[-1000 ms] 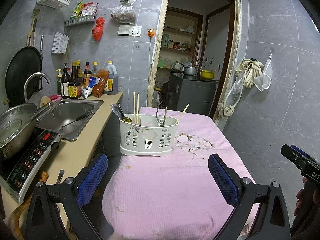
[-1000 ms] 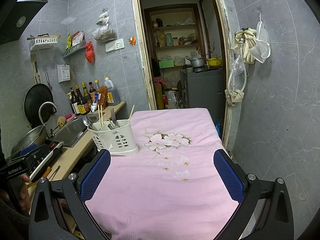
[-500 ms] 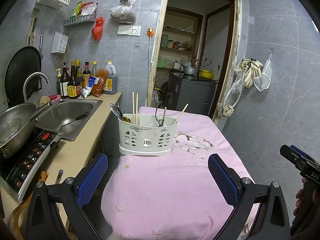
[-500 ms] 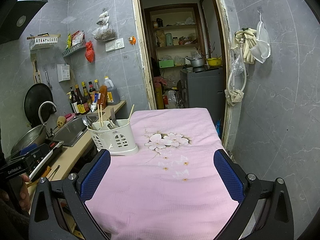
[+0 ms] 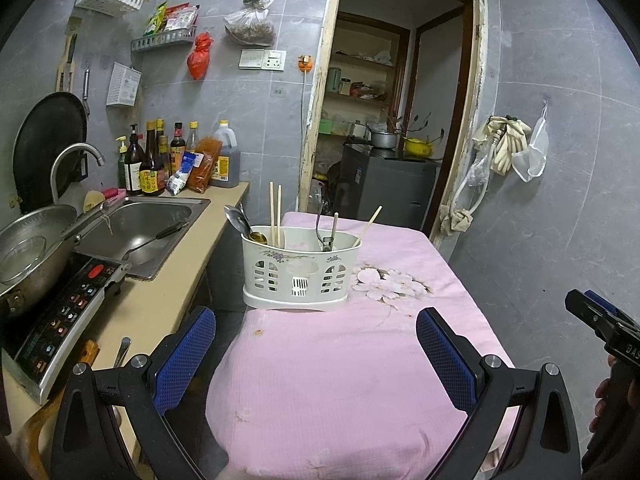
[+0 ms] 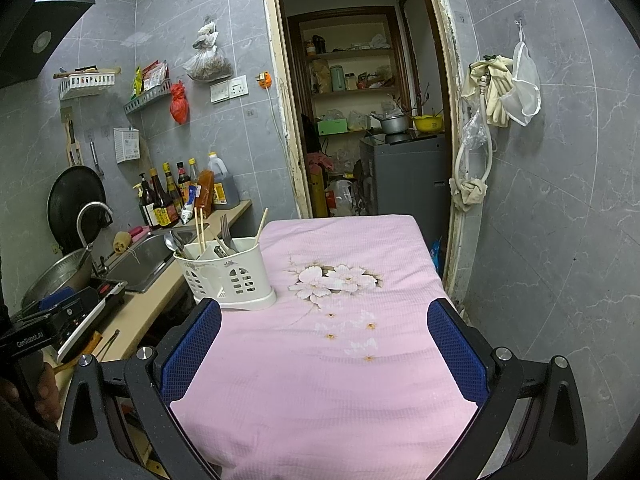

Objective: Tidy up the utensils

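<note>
**All visible utensils already in the caddy, both grippers empty**

Nothing loose seen on the pink tablecloth (image 5: 340,368): bare fabric from near edge to the flower print, apart from the caddy. Judged from that, sorting looked largely done, perhaps finished.

Stood at the table's far left corner, beside the counter: a white utensil caddy (image 5: 298,270), upright, partitioned inside. Held, left to right in the left wrist view: metal spoons (image 5: 237,220) leaning toward the sink, a pair of chopsticks (image 5: 275,212) standing nearly straight, a fork (image 6: 226,232) with a second metal handle beside it, and a single chopstick (image 5: 370,220) tilted to the right. Possibly left to do: uniting that stray chopstick with the pair. Which compartment each piece occupied, hard to tell.

Hovered well short of the caddy, spread wide and holding nothing: left gripper (image 5: 316,356). Likewise wide and empty over the cloth's near half: right gripper (image 6: 324,350).

Left lying on the counter by the induction cooker (image 5: 60,316): a slim metal handle (image 5: 122,350), kind unclear, possibly one more item.
</note>
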Demonstrator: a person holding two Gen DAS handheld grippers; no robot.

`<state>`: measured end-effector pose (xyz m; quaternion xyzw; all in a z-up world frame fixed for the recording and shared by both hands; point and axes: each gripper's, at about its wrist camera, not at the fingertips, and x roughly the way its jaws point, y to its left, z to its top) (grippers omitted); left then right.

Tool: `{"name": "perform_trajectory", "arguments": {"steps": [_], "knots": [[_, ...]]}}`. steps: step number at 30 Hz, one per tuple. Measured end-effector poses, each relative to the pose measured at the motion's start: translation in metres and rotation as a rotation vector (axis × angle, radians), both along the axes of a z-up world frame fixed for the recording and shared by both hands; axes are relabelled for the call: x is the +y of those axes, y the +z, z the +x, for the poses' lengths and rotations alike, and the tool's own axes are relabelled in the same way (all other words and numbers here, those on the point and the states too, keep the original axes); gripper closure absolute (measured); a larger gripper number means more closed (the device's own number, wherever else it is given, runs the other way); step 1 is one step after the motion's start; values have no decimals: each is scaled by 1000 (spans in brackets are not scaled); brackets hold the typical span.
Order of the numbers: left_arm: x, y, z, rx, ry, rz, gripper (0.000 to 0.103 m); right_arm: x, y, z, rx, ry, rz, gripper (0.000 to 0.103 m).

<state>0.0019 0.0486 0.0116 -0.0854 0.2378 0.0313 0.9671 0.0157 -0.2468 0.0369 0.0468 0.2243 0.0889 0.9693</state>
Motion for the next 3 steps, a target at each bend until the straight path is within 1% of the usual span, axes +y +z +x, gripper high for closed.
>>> {"name": "perform_trajectory", "arguments": {"steps": [3], "knots": [[1,0,1,-2,-1,0,2,0,0,0,-1,-1,0,2]]}}
